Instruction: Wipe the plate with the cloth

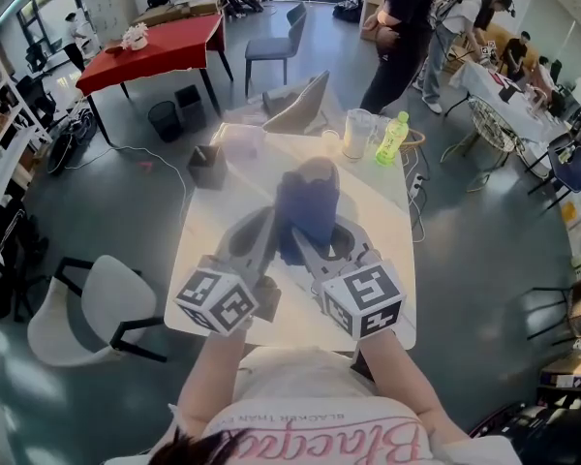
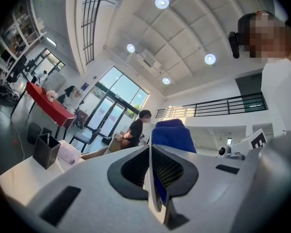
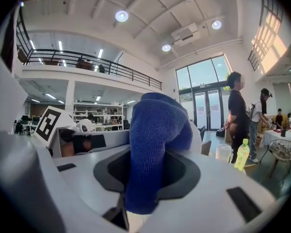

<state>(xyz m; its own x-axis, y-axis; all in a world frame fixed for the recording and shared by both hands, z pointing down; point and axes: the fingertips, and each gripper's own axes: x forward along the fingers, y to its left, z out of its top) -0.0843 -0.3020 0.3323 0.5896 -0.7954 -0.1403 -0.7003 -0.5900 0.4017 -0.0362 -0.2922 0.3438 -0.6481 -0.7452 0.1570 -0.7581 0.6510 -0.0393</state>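
Above the middle of the white bench (image 1: pixel 208 250), the blue cloth (image 1: pixel 308 206) stands bunched up between the two grippers, and the white plate (image 2: pixel 153 198) is held upright beside it, edge toward the person. The left gripper (image 1: pixel 267 229) has its jaws nearly together, clamped on the thin rim of the plate; in the left gripper view the cloth shows as a blue hump just behind that rim. The right gripper (image 1: pixel 310 250) is closed on the cloth, whose thick fold fills the gap between its jaws and rises above their tips, and in the right gripper view the plate's white face shows right behind the fold. From the head view the plate itself is hard to tell from the pale bench. The two grippers point toward each other, their marker cubes side by side near the person's chest. At the far end of the bench stand a green bottle (image 1: pixel 392 138), a clear jug (image 1: pixel 356 134) and a small black box (image 1: pixel 206 166). A white chair (image 1: pixel 82 308) stands to the left of the bench, a red table (image 1: pixel 155 51) is farther off, and people (image 1: pixel 402 27) stand beyond.
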